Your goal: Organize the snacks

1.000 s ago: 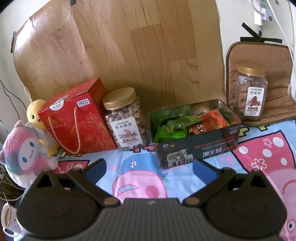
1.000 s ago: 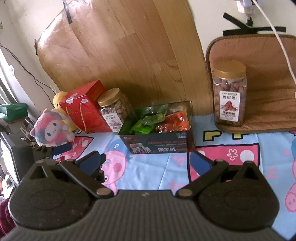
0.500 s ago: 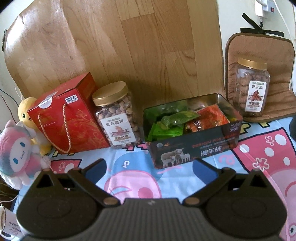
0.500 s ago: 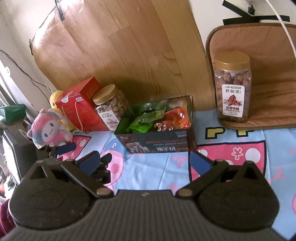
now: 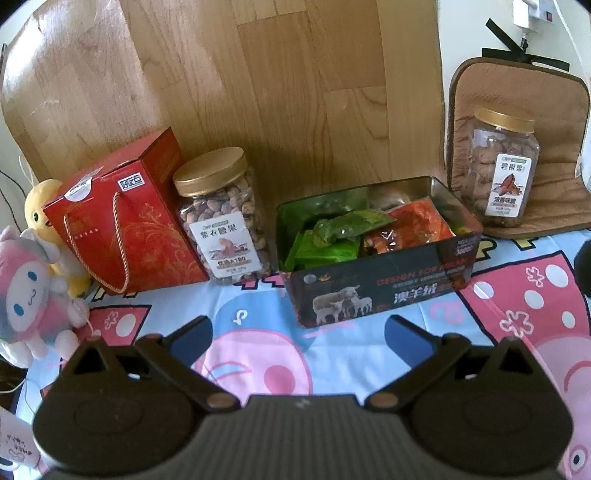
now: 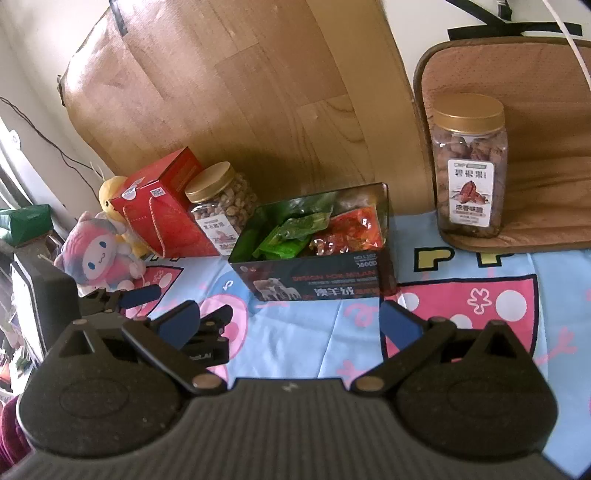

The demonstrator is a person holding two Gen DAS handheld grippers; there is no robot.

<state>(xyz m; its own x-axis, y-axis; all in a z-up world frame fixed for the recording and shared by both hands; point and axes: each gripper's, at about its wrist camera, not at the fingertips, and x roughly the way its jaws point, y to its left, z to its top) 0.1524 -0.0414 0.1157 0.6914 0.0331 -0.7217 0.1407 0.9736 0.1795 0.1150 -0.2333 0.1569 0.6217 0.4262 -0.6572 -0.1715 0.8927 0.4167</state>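
Note:
A dark open tin (image 5: 384,291) (image 6: 314,286) holding green and orange snack packets stands on the cartoon-print cloth. To its left a gold-lidded nut jar (image 5: 221,218) (image 6: 221,206) stands beside a red gift box (image 5: 122,225) (image 6: 162,210). At the right a second gold-lidded jar (image 5: 504,170) (image 6: 469,170) rests on a brown cushion. My left gripper (image 5: 299,332) is open and empty, just short of the tin's front. My right gripper (image 6: 288,319) is open and empty too, nearer than the tin. The left gripper (image 6: 147,299) also shows low at the left of the right wrist view.
A wood-pattern sheet (image 5: 221,85) leans against the wall behind the snacks. Two plush toys (image 5: 33,291) (image 6: 99,254) sit at the far left edge. The brown cushion (image 5: 554,155) (image 6: 546,147) leans at the back right. A power strip and cables (image 5: 532,14) hang above it.
Both grippers have moved forward toward the snacks, so the tin and jars look larger. Both remain open and empty.

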